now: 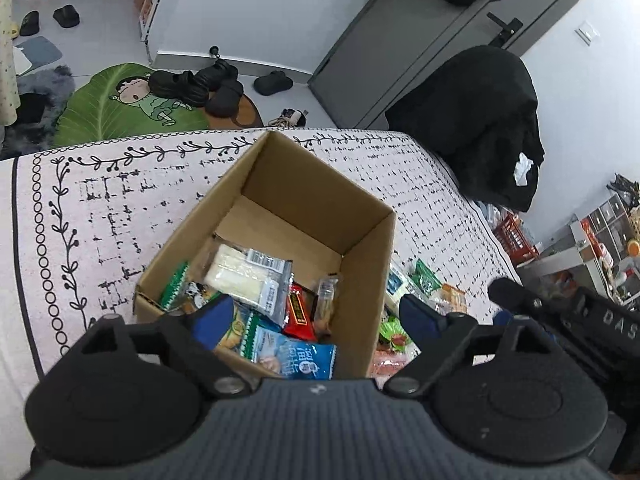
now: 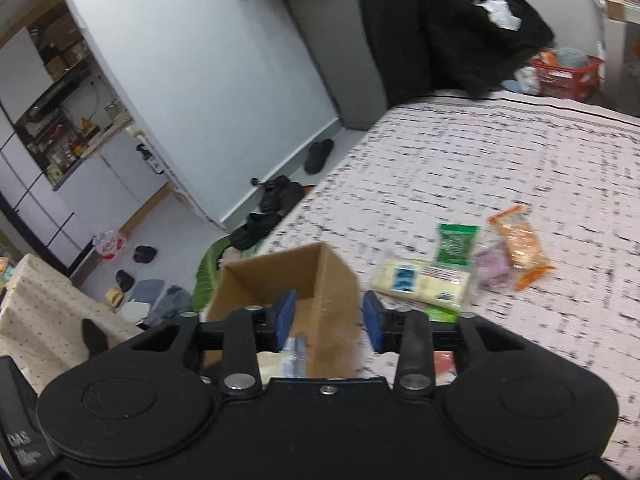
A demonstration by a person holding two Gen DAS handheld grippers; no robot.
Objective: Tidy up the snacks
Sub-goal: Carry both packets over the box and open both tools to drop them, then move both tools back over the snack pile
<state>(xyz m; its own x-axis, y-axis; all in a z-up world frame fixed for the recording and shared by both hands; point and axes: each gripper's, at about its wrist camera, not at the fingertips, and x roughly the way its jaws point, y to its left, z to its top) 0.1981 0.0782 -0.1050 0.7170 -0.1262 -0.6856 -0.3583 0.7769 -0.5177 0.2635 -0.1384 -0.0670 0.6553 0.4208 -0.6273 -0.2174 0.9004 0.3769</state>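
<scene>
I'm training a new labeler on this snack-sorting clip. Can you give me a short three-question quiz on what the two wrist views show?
1. True or false: the cardboard box is lying on its side.
2. Which snack lies on the bed outside the box? A) the green packet B) the red packet C) the blue packet
3. Fill in: the jaws of the left gripper are spread wide, with nothing ____ between them.

Key:
1. False. It stands upright, open at the top, with snacks inside.
2. A. It lies beside the orange packet; the red and blue packets are in the box.
3. Held.
</scene>
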